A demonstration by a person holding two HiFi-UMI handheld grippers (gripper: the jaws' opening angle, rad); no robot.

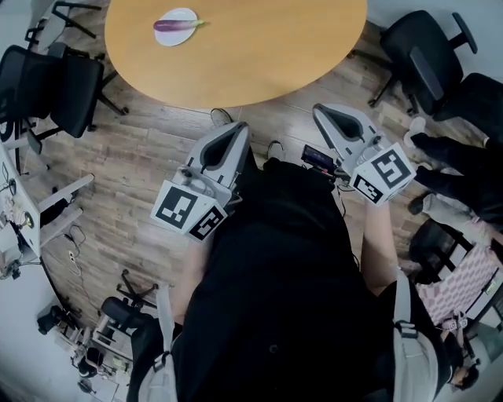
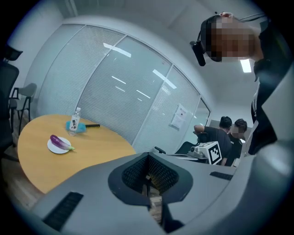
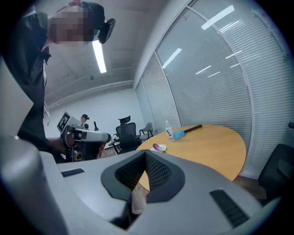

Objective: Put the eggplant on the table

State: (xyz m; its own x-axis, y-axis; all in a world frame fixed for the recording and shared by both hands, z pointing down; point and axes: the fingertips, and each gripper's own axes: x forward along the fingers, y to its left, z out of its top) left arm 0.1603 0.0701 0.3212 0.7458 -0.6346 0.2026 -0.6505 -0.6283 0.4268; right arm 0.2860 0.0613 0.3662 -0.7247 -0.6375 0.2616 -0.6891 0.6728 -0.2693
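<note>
The purple eggplant (image 1: 177, 24) lies on a small white plate (image 1: 174, 36) at the far left of the round wooden table (image 1: 236, 63). It also shows in the left gripper view as the eggplant (image 2: 59, 141) and, small, in the right gripper view as the eggplant (image 3: 159, 147). Both grippers are held in front of the person's body, well short of the table's near edge, pointing toward it. My left gripper (image 1: 240, 129) is shut and holds nothing. My right gripper (image 1: 321, 111) is shut too, also with nothing in it.
A water bottle (image 2: 75, 120) and a blue brush (image 2: 82, 128) lie on the table beyond the plate. Black office chairs stand at the left (image 1: 55, 78) and right (image 1: 428, 55) of the table. Seated people (image 1: 456, 169) are at the right; equipment (image 1: 102, 330) stands on the floor at lower left.
</note>
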